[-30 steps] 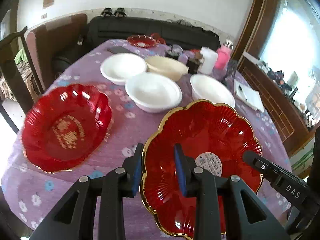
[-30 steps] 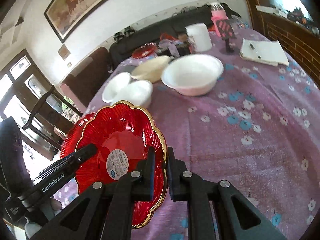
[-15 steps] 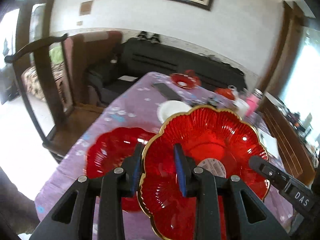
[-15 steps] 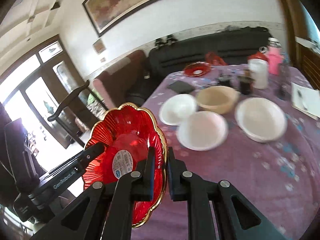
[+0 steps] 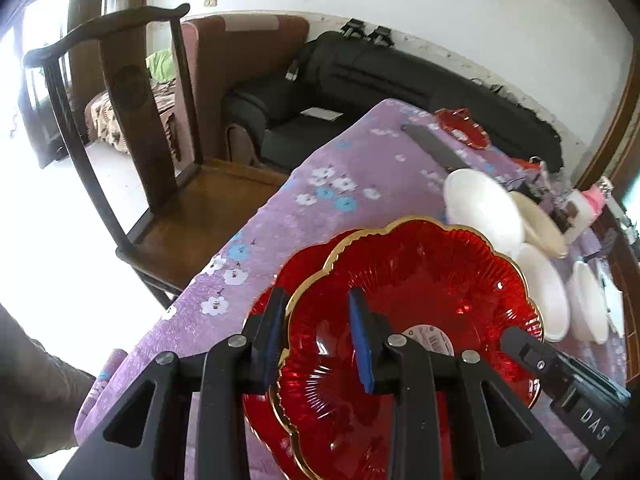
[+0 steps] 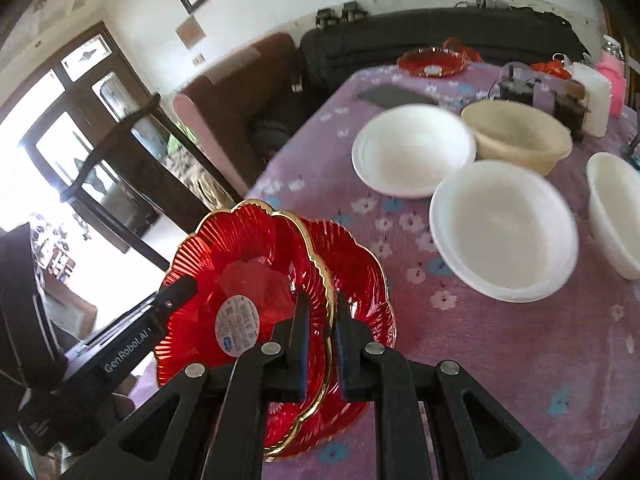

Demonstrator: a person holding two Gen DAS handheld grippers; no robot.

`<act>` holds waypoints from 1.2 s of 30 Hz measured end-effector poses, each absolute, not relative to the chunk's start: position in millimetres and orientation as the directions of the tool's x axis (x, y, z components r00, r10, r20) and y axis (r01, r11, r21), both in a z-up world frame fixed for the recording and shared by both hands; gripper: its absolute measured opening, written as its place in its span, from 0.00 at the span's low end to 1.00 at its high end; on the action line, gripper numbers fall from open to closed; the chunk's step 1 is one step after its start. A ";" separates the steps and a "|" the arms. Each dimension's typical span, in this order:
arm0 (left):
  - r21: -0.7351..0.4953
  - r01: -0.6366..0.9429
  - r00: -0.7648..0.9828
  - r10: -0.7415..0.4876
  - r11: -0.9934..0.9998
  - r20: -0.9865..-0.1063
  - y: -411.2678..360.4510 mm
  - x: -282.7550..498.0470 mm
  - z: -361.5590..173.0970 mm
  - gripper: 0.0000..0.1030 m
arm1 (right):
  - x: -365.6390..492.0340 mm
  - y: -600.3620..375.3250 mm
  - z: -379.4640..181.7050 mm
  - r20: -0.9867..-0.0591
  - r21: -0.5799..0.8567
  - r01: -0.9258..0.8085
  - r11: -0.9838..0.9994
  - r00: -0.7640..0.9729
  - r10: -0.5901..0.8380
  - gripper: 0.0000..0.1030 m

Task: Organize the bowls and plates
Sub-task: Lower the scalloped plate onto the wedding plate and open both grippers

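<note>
a gold-rimmed red plate [image 6: 248,280] hangs directly above a second red plate [image 6: 360,276] lying on the purple-clothed surface [image 6: 500,340], not yet stacked. the right gripper [image 6: 320,320] and the left gripper [image 5: 316,332] each clamp its rim on opposite sides. three white bowls [image 6: 504,228] and a cream bowl [image 6: 516,136] sit unsorted farther back.

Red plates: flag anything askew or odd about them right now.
The gold-rimmed red plate is held tilted by both grippers over the second red plate on the table, not seated in it. A barcode sticker remains inside it. No damage or spills visible.
</note>
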State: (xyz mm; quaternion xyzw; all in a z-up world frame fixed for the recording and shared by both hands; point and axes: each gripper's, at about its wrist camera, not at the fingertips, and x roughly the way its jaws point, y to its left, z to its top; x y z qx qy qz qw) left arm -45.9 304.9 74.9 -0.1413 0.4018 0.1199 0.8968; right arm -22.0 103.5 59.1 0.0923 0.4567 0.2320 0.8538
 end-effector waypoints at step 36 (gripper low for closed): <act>-0.136 -0.307 0.656 0.106 0.942 -0.748 297.4 -42.2 75.8 0.68 | -16.4 127.9 46.0 -0.733 0.197 -0.363 0.911 0.562 0.383 0.54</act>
